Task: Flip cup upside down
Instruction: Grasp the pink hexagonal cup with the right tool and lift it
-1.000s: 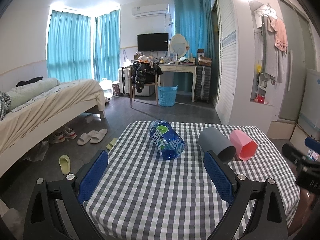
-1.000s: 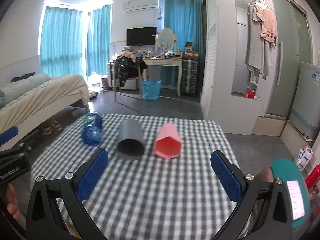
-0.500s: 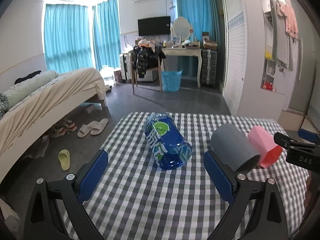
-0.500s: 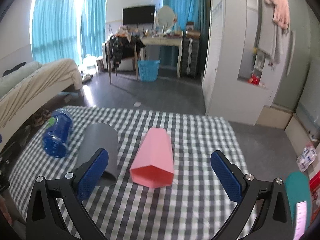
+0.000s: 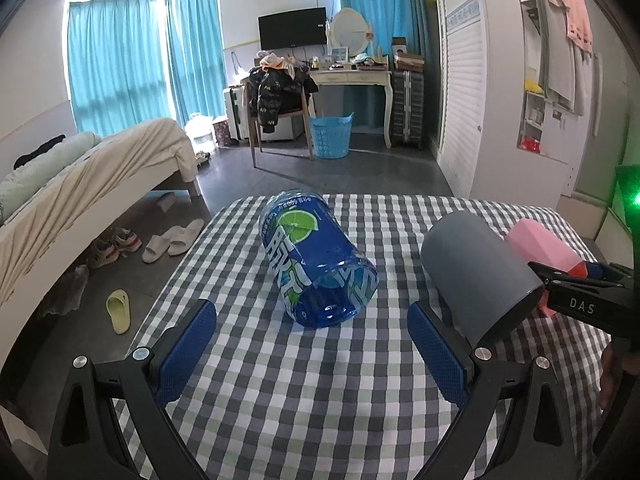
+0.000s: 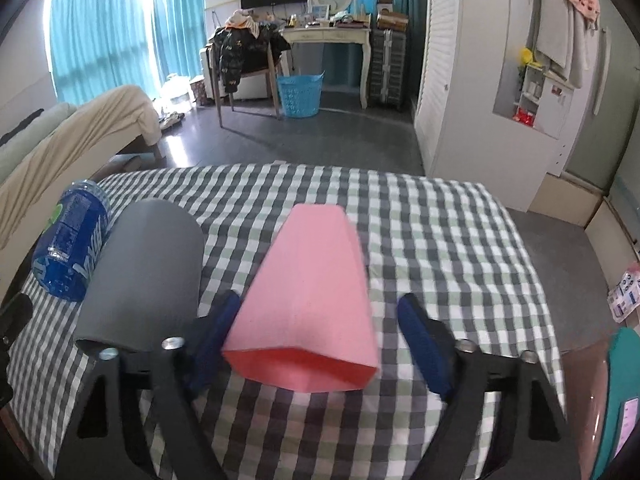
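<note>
- Tongs in the right hand, the right gripper point(image 6: 320, 332), sit nearest: blue-padded fingers spread to either side of the pink faceted plastic cup point(image 6: 312, 292), straddling its wide mouth end without clearly pinching it yet; whether the left pad touches is hard to tell
- Pink cup lies on its side on the grey-and-white checked tablecloth point(image 6: 440, 248), open mouth toward the camera, base pointing away, so a grip across the body near the rim looks like the setup for tipping it mouth-down
- Left gripper point(image 5: 312, 348) hovers low over the cloth with its pads wide apart and nothing between them, aimed at the blue transparent plastic bottle-cut cup with a lime label point(image 5: 316, 264), which lies on its side just ahead, mouth toward the gripper
- Grey cylindrical cup point(image 5: 476, 272) lies on its side between the blue and pink ones, close beside the pink cup, leaving tight room for the right gripper's left finger
- Beyond the table: a blue laundry basket point(image 5: 330, 136) and a bed point(image 5: 92, 176) across the floor
</note>
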A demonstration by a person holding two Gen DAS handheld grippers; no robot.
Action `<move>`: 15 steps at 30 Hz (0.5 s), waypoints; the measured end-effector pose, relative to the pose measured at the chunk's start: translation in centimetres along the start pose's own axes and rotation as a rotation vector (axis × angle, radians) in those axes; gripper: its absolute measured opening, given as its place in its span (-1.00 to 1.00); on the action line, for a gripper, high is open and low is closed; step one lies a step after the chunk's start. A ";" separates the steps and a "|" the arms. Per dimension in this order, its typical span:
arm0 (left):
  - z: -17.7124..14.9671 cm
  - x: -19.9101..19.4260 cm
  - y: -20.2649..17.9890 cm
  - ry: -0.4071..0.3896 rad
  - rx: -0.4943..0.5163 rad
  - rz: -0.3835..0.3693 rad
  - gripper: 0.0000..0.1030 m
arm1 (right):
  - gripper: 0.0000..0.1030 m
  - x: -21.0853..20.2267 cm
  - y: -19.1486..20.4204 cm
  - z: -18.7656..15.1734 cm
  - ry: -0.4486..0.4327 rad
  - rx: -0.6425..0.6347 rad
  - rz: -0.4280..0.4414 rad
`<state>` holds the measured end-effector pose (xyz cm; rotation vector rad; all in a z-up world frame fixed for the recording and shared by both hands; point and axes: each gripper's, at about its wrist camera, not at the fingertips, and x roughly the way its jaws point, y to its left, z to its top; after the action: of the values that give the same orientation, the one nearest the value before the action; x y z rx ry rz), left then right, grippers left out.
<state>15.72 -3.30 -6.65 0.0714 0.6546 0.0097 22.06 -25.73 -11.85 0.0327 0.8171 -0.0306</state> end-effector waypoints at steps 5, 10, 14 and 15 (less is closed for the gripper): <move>0.0 -0.6 0.4 -0.006 -0.014 -0.004 0.92 | 0.22 -0.2 0.1 -0.4 0.011 0.005 0.015; -0.3 -2.5 0.7 -0.030 -0.024 -0.022 0.92 | 0.22 -2.2 -0.3 -2.1 0.018 0.014 0.001; -0.6 -4.4 1.3 -0.045 -0.039 -0.040 0.92 | 0.21 -4.4 0.0 -4.2 0.036 0.020 -0.009; -0.7 -4.9 1.4 -0.048 -0.042 -0.044 0.92 | 0.21 -4.9 0.3 -4.7 0.039 0.019 -0.011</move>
<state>11.40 -2.06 -4.11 0.0160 0.6075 -0.0209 15.27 -25.21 -11.48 0.0469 0.8556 -0.0484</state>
